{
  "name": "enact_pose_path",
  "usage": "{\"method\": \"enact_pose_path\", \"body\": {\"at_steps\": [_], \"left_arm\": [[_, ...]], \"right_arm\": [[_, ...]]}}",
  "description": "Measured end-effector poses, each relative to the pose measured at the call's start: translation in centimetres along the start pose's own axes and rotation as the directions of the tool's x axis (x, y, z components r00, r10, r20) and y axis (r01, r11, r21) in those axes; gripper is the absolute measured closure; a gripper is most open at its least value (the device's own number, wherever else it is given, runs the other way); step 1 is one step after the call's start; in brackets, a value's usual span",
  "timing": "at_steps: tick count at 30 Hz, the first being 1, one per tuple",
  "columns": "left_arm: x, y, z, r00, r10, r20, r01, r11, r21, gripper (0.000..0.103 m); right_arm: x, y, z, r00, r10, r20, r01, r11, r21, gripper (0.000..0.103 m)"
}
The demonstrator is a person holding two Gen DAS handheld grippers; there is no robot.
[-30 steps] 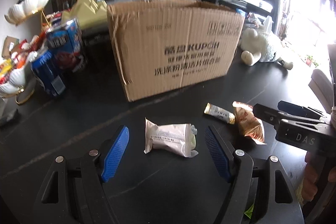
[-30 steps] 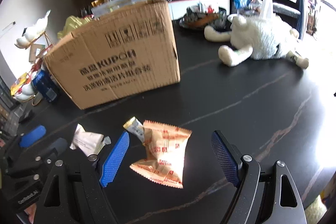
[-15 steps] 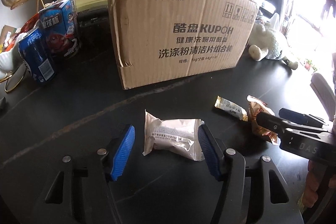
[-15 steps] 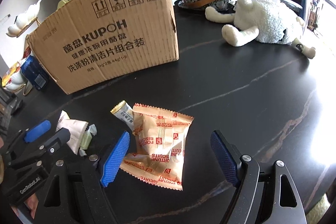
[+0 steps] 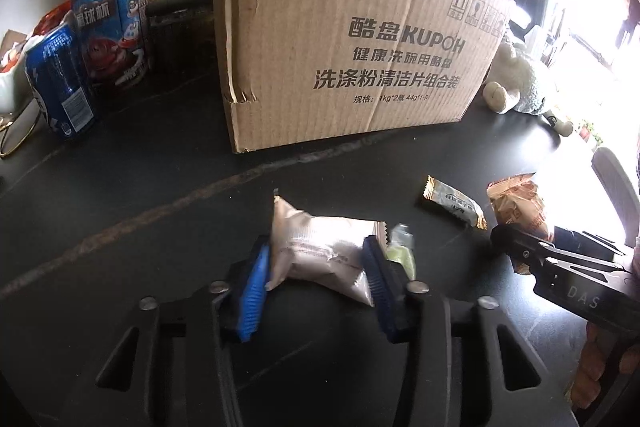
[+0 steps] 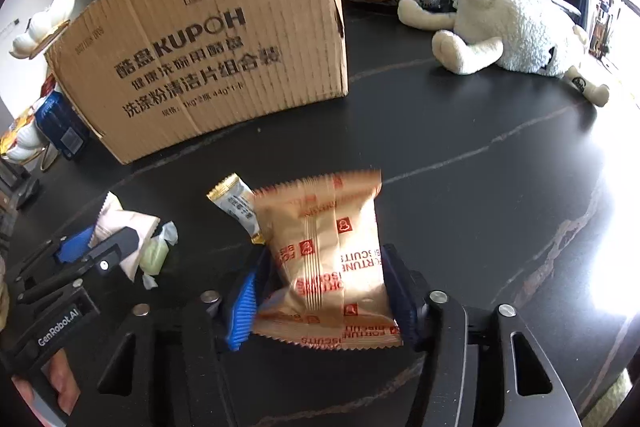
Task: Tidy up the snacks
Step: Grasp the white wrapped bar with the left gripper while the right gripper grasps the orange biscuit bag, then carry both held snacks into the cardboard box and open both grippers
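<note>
A white snack packet lies on the black table, crumpled between the blue pads of my left gripper. Its jaws are closing and both pads press on the packet. A small green candy lies just right of the right pad. In the right wrist view an orange biscuit packet bulges between the pads of my right gripper, whose jaws are closing on it. A small gold-ended bar lies against the packet's far left corner. Behind the snacks stands a brown cardboard box.
A blue can and a blue snack carton stand left of the box, by a white shell-shaped dish. A white plush toy lies at the back right. A hand holds the left gripper.
Both grippers have sunk toward the table and their jaws have narrowed. The left pads now pinch the white packet and the right pads the orange one; both packets are crumpled.
</note>
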State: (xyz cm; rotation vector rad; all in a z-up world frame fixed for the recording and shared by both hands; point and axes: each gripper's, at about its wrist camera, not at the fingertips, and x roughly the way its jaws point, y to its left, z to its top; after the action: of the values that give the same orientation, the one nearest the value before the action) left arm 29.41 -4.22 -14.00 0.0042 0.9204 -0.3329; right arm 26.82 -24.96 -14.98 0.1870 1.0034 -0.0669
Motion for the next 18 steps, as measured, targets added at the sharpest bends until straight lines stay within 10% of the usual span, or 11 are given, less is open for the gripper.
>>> {"method": "enact_pose_path", "body": {"at_steps": [18], "left_arm": [[-2.2, -1.2, 0.3, 0.998, -0.036, 0.057, 0.034, 0.999, 0.025, 0.072]], "right_arm": [[-1.9, 1.3, 0.0, 0.994, 0.084, 0.070, -0.081, 0.996, -0.048, 0.053]]}}
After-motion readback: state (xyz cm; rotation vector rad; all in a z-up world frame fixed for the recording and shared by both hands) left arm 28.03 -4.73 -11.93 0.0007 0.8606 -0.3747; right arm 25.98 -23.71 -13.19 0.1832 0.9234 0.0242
